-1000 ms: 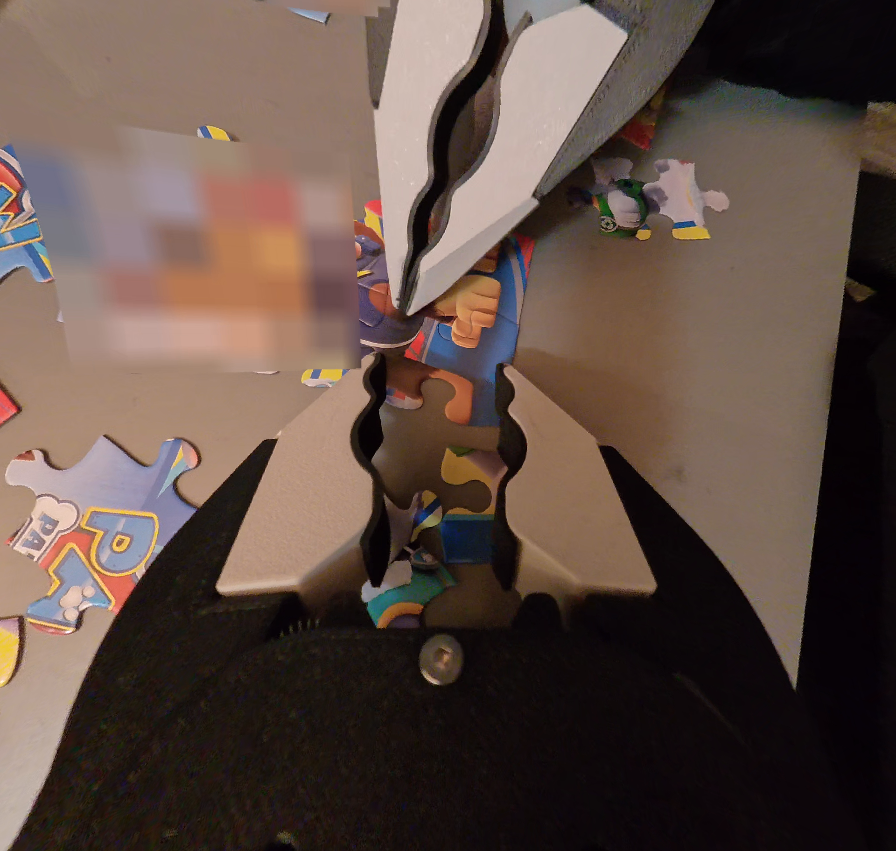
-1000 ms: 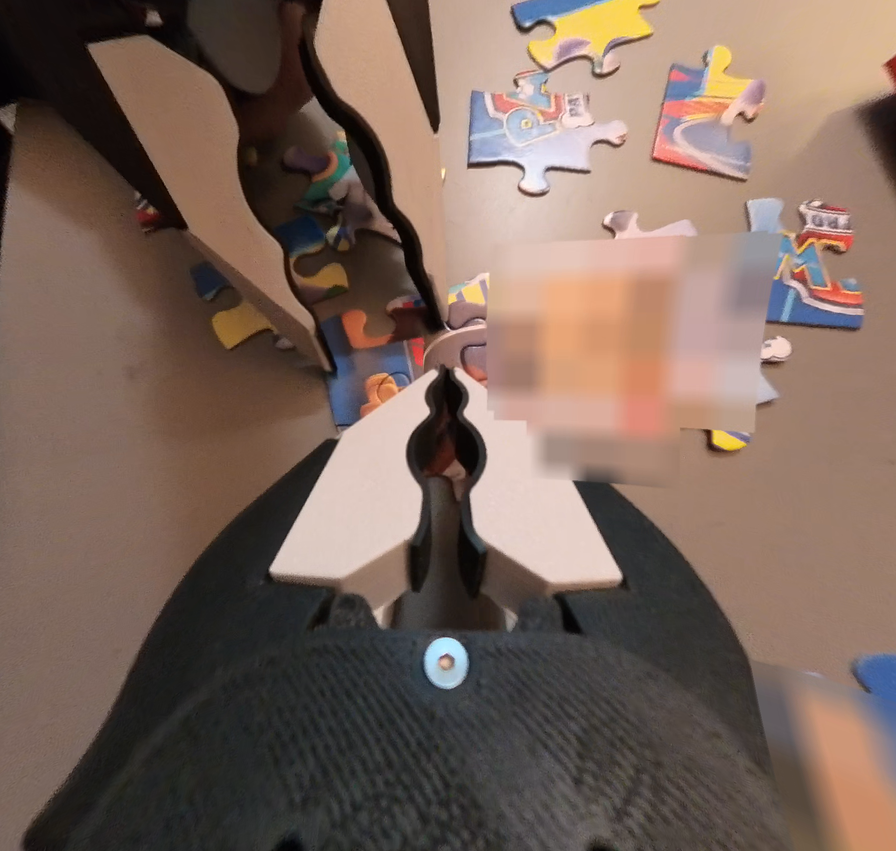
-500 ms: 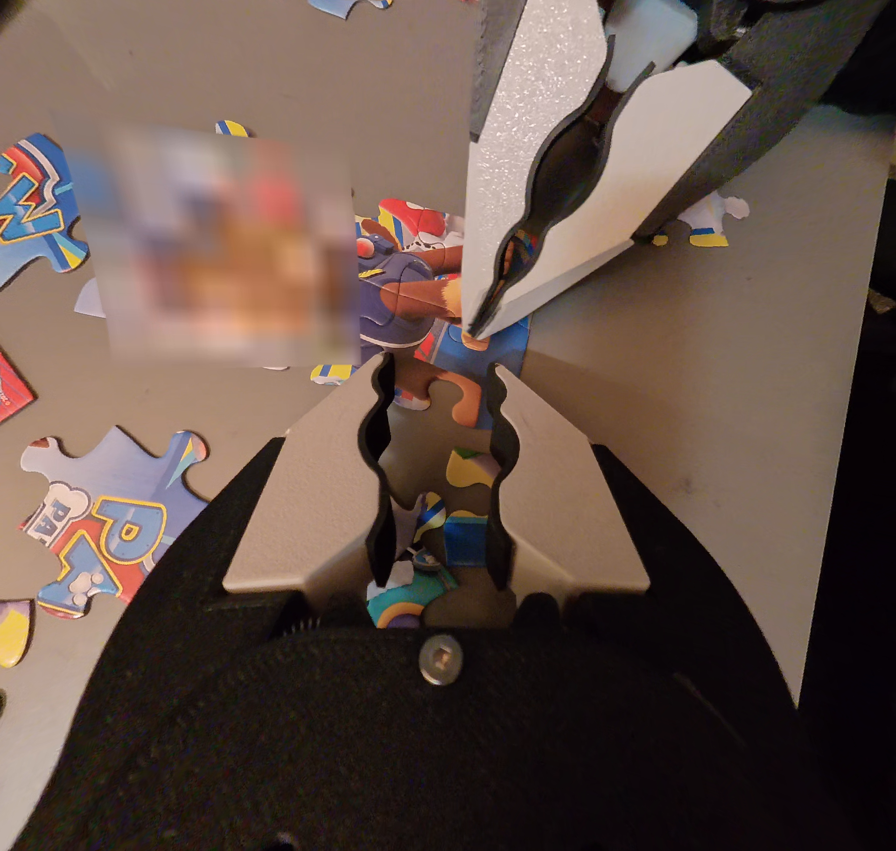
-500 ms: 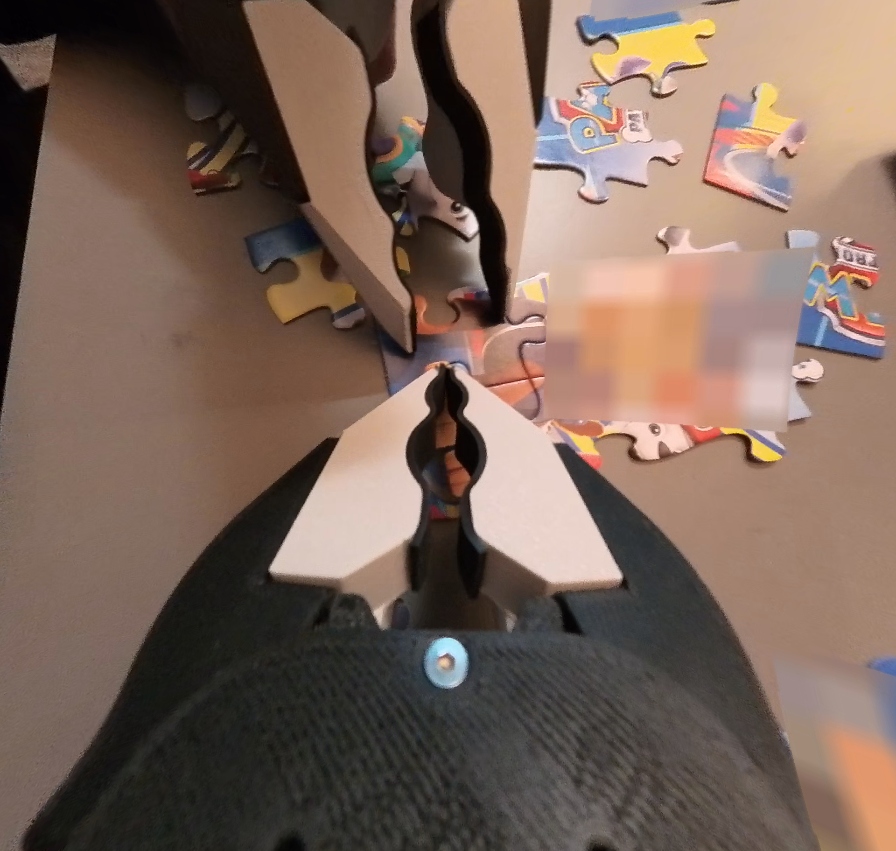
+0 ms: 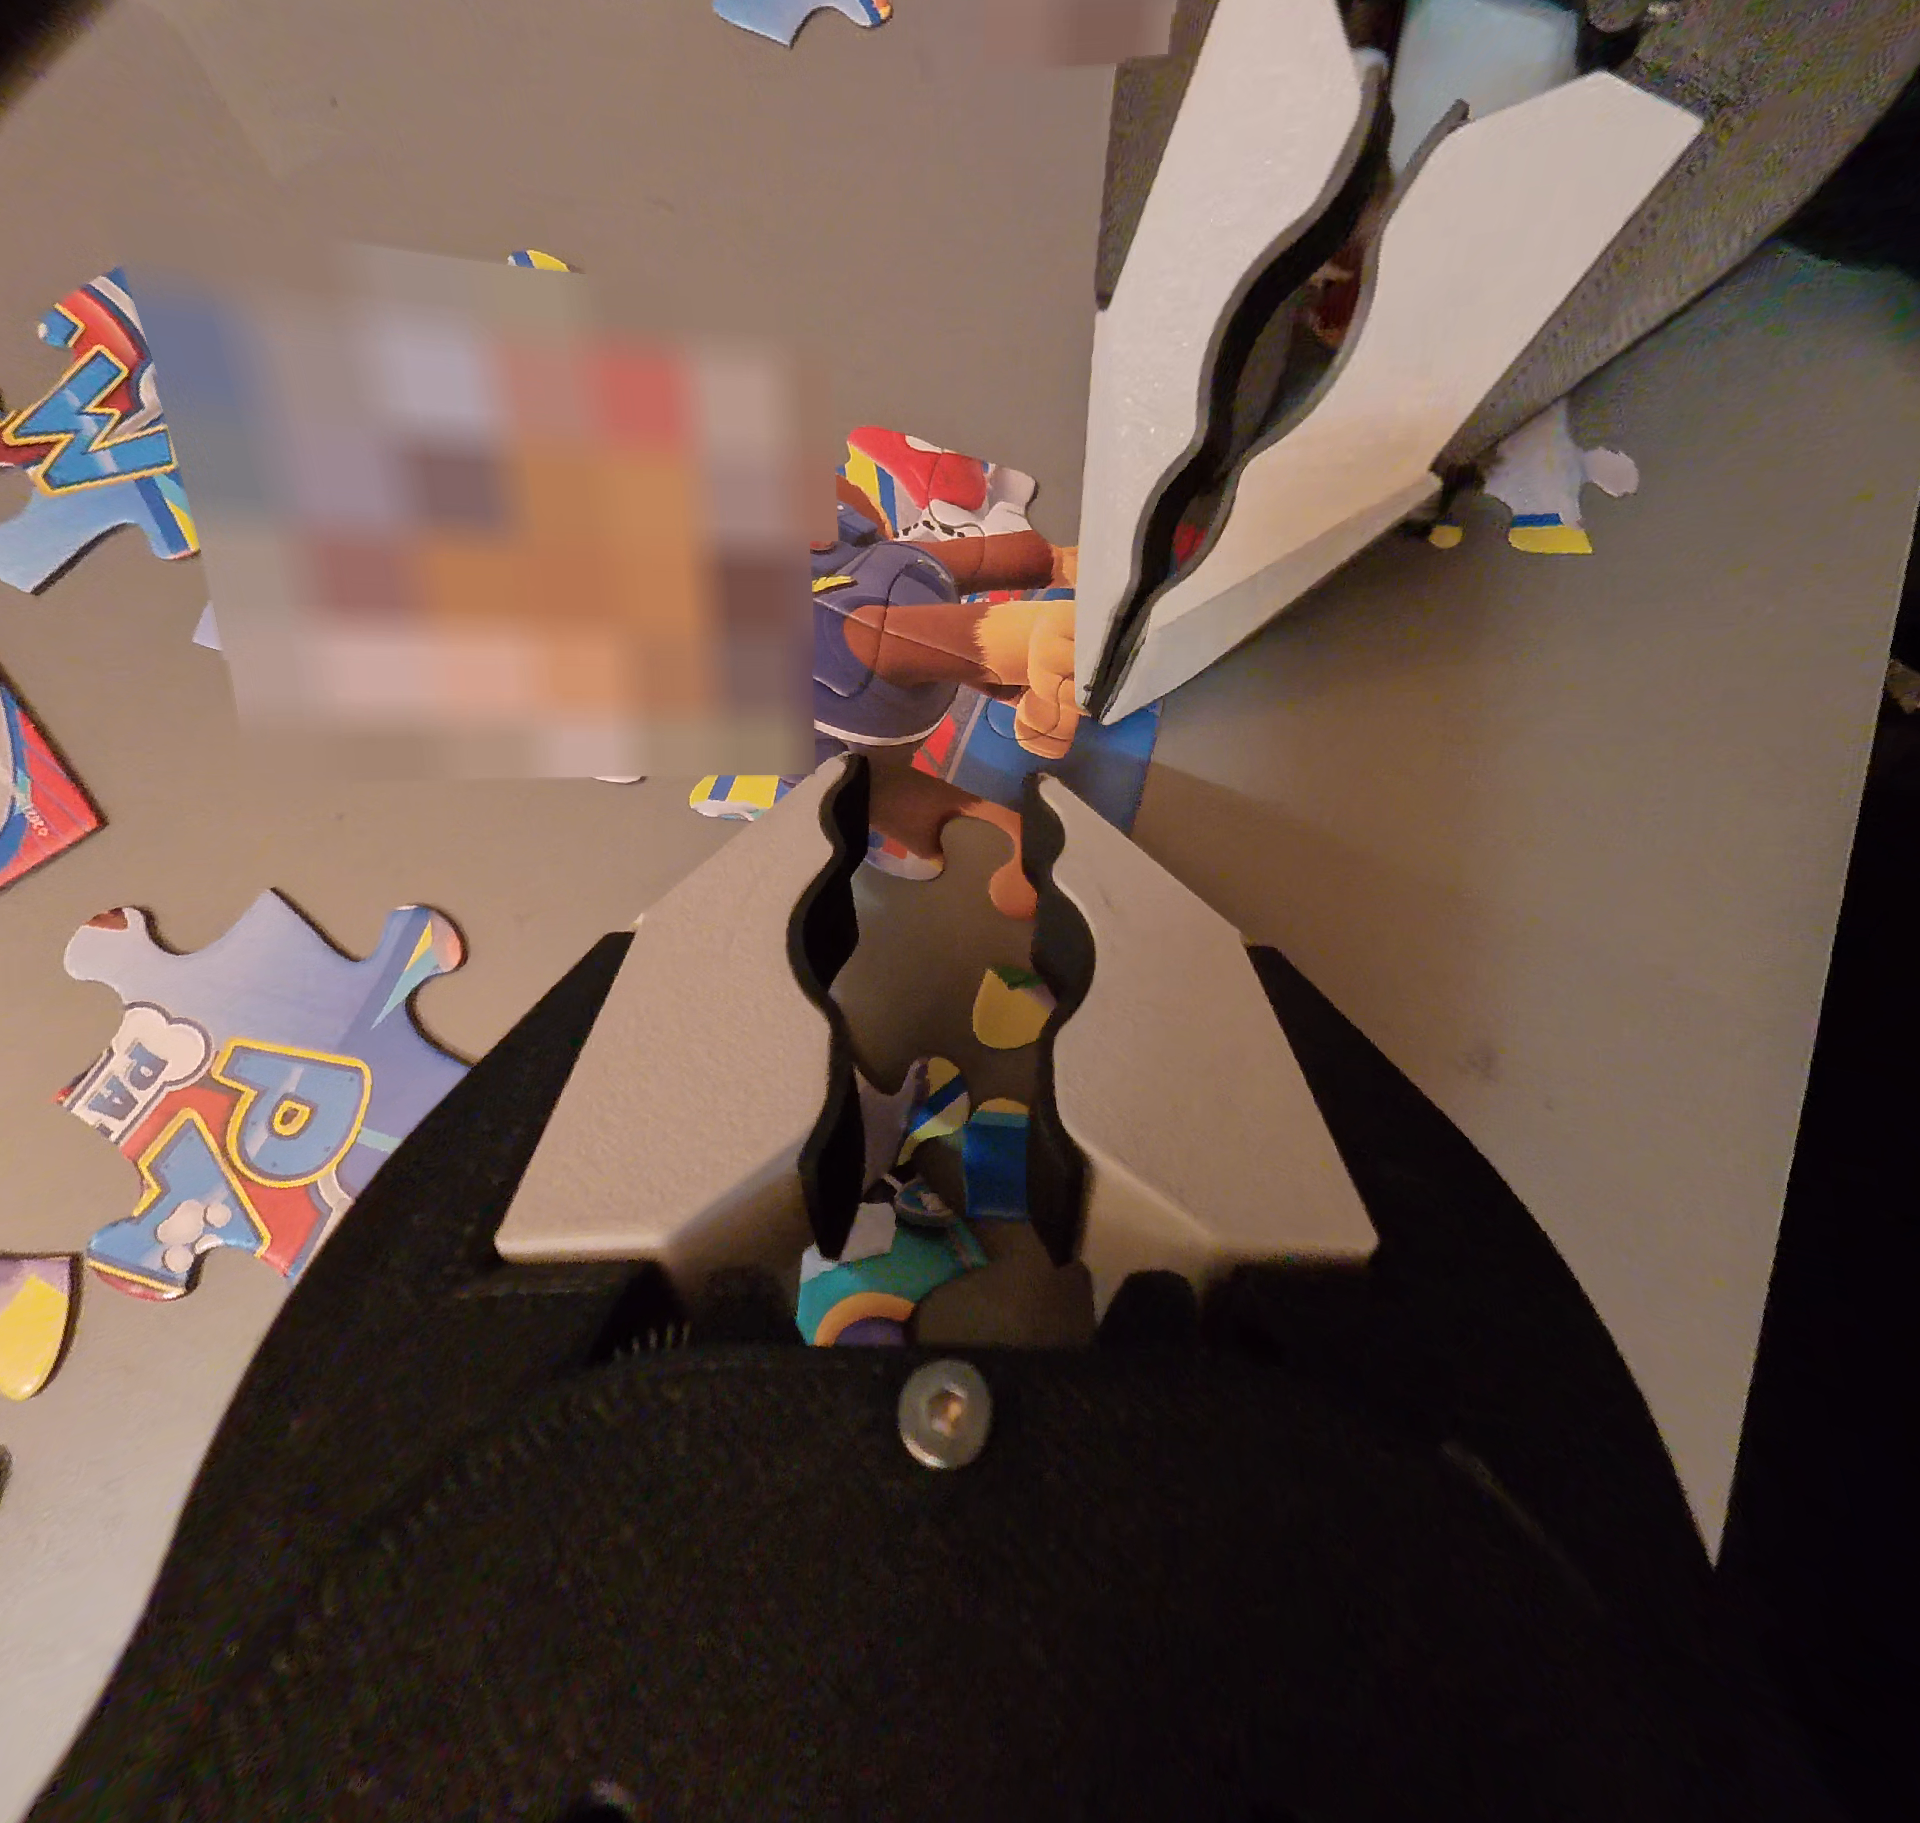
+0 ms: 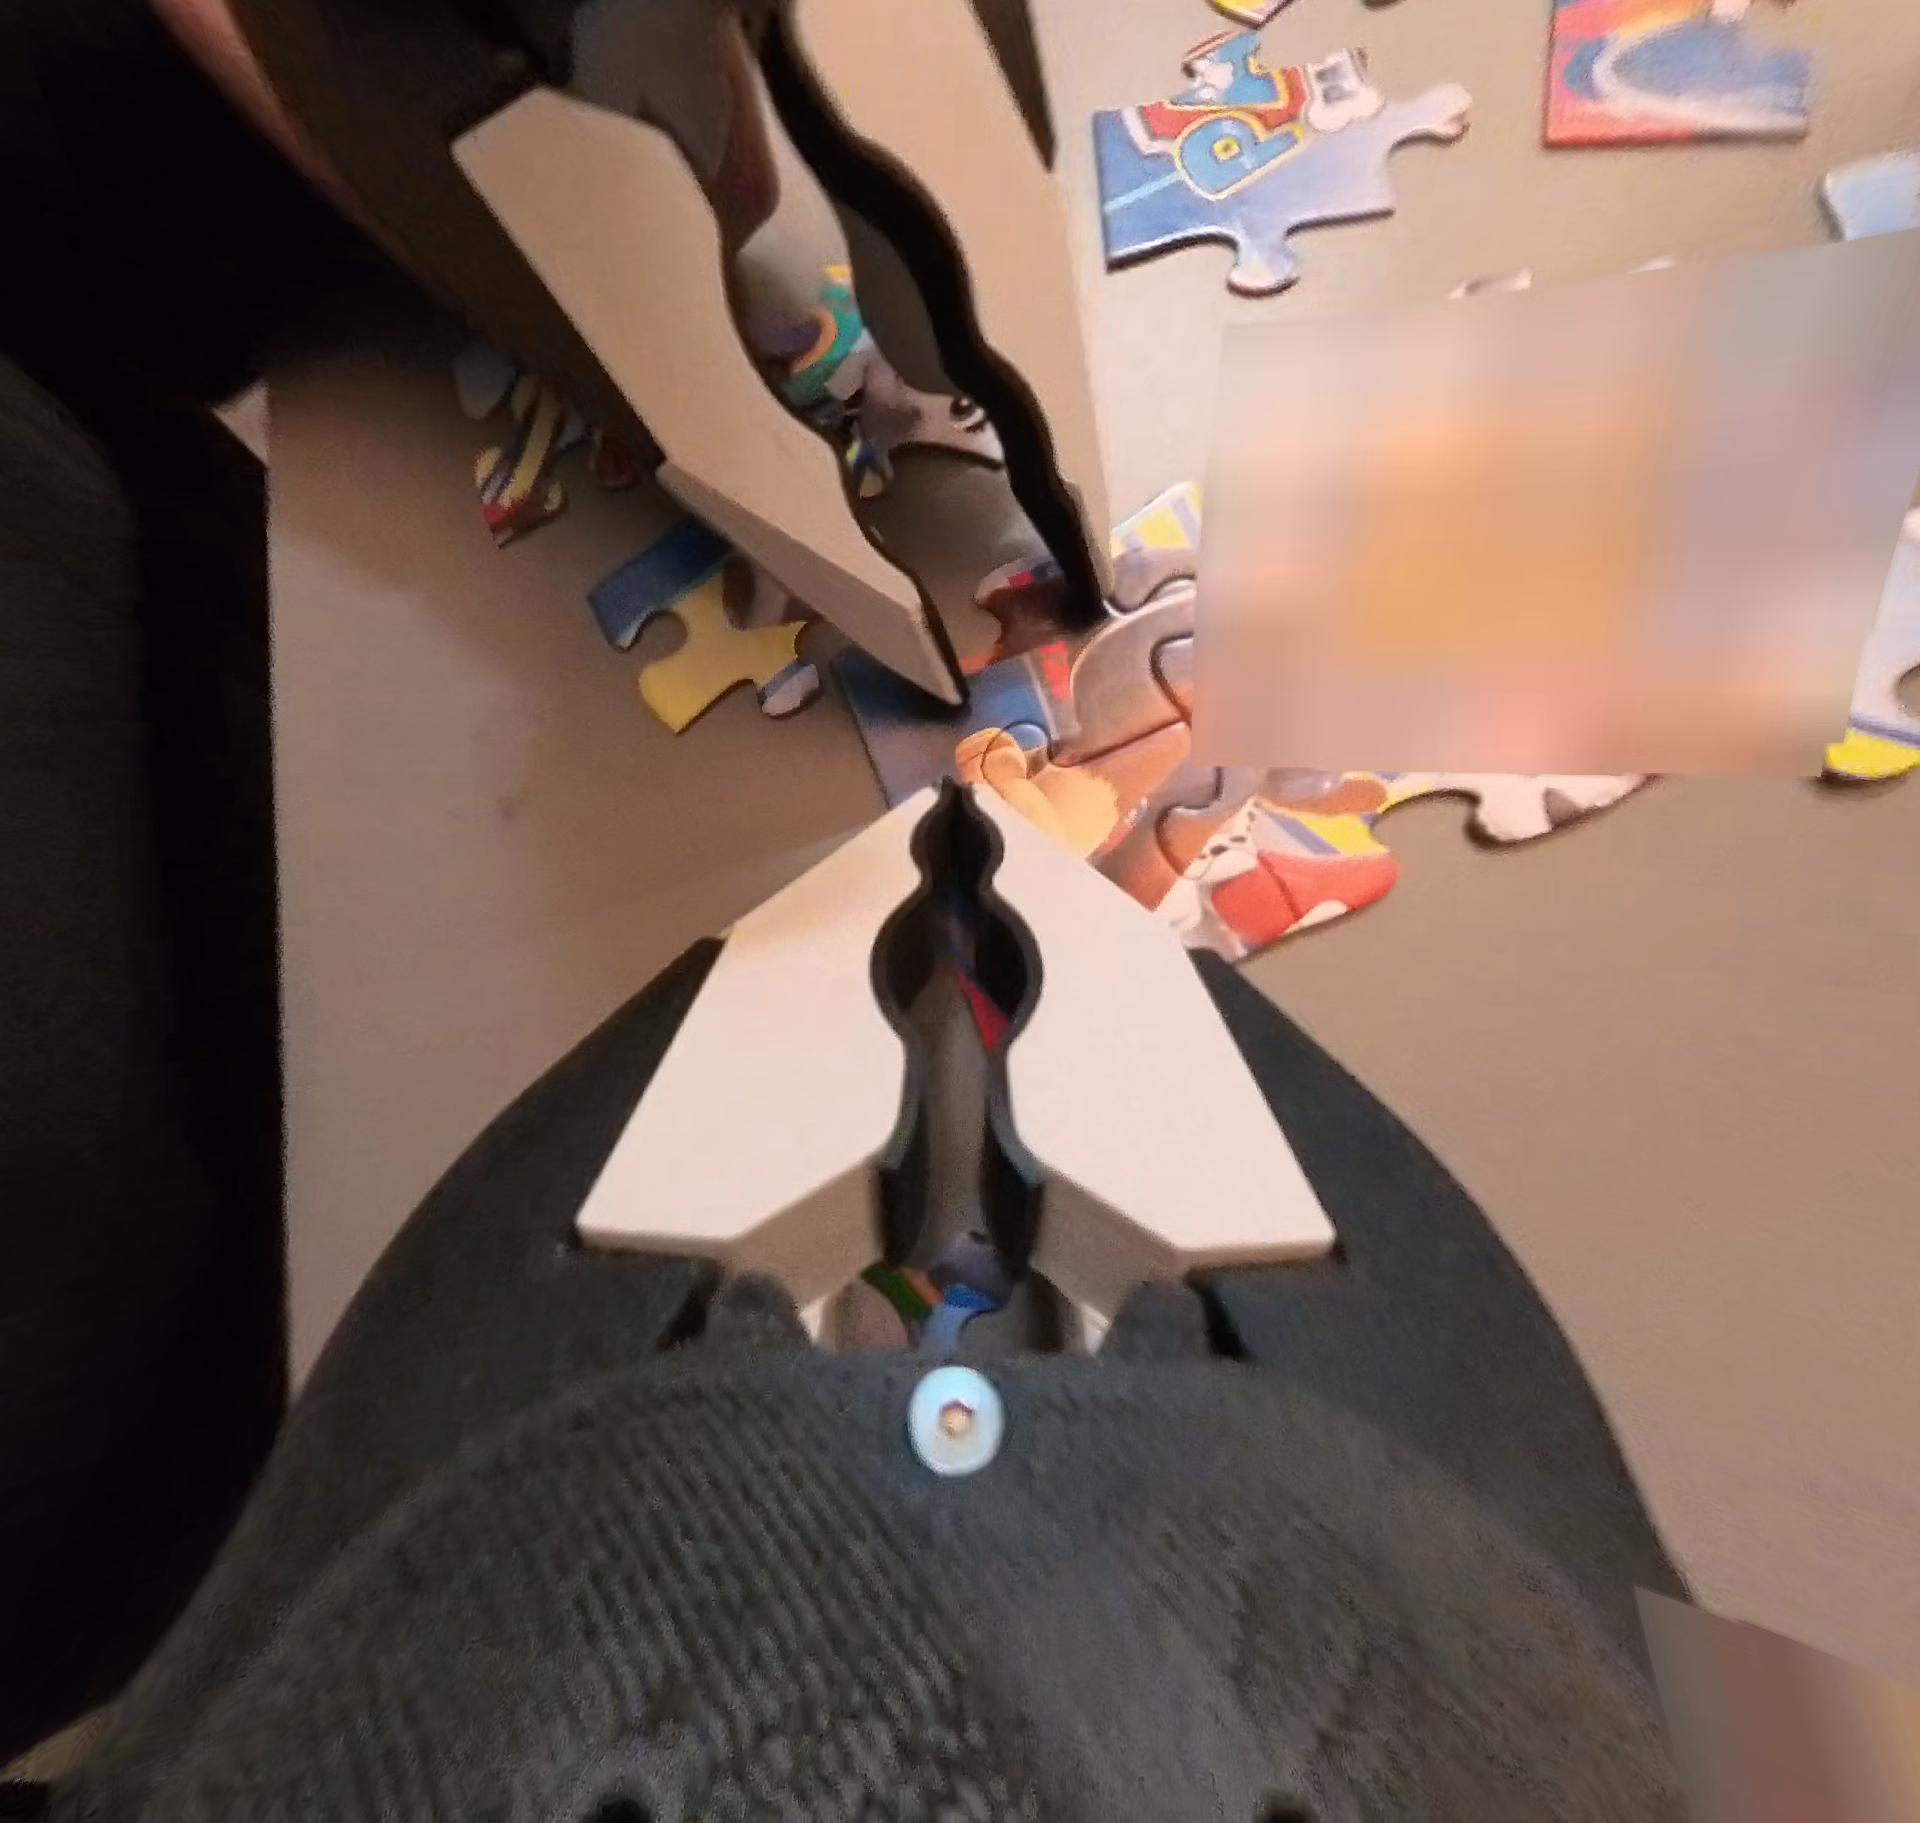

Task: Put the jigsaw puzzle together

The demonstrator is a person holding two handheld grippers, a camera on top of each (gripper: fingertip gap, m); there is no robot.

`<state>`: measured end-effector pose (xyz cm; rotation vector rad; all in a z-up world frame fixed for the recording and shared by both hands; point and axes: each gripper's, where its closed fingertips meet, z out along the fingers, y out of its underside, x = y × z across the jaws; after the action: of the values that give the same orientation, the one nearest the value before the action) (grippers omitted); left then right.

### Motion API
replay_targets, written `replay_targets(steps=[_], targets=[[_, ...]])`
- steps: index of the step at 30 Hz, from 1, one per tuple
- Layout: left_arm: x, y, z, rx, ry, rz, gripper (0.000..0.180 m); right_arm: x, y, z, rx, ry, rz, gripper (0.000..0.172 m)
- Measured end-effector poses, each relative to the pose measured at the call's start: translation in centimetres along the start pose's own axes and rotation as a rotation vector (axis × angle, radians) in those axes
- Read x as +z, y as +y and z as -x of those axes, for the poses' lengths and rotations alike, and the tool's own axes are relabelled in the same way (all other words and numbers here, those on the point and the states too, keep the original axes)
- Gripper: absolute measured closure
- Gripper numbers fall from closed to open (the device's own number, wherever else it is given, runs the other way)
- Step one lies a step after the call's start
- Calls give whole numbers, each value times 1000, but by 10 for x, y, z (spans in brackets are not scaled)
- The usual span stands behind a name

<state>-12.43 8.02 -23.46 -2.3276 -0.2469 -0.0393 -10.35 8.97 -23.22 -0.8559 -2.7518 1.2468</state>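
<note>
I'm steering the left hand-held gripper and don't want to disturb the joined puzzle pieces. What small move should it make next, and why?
Probably lift the left hand-held gripper slightly and hold. Its open fingers straddle the near edge of the assembled puzzle section without gripping it, while the right hand-held gripper, shut, has its tips down on the section's blue corner piece. Sliding forward might push the joined pieces apart.

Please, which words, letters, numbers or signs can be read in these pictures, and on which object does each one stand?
I do not copy the writing out; these things bear it:
Blue puzzle piece, lower left on the table: big yellow-edged cartoon letters, with smaller white ones beside them.
Puzzle piece at the left edge: one big blue letter.
Red piece: tiny print, too small to read.
</note>
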Motion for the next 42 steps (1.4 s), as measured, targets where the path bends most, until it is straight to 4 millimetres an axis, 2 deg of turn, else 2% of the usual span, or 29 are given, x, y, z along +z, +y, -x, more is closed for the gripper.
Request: replay_targets(steps=[3, 5, 7, 13, 16, 18, 20, 23, 25, 27, 28, 36, 38, 42], targets=[[0, 0, 0, -16, 5, 2, 154, 0, -1, -1, -26, 20, 37, 172], [0, 0, 0, -16, 2, 10, 154, -1, -7, -12, -92, 111, 40, 172], [0, 0, 0, -11, -3, 17, 154, 0, -14, -16, -102, 132, 11, 172], [0, 0, 1, -6, -11, 32, 154, 5, -10, -21, -120, 151, 74, 172], [1, 0, 1, -1, -17, 37, 154, 0, -13, -46, -139, 273, 77, 172], [1, 0, 1, -4, -18, 31, 154, 0, -13, -48, -75, 231, 59, 172], [1, 0, 1, -8, -20, 25, 154, 0, -13, -47, -93, 245, 65, 172], [1, 0, 1, -7, -25, 23, 155, 7, -15, -26, -98, 157, 51, 172], [1, 0, 2, -6, -26, 23, 156, 7, -16, -32, -100, 185, 28, 172], [1, 0, 2, -6, -27, 25, 156, 3, -16, -47, -97, 249, 23, 172], [1, 0, 2, -6, -27, 24, 156, 2, -15, -46, -87, 240, 25, 172], [1, 0, 3, -24, -27, 16, 158, -10, 14, 8, 69, -46, 95, 172], [0, 0, 3, -12, -31, 23, 158, -14, 18, 7, 59, -14, 96, 172], [-4, 2, 4, -21, -39, 59, 158, -24, 12, -7, 61, 71, 20, 172]])
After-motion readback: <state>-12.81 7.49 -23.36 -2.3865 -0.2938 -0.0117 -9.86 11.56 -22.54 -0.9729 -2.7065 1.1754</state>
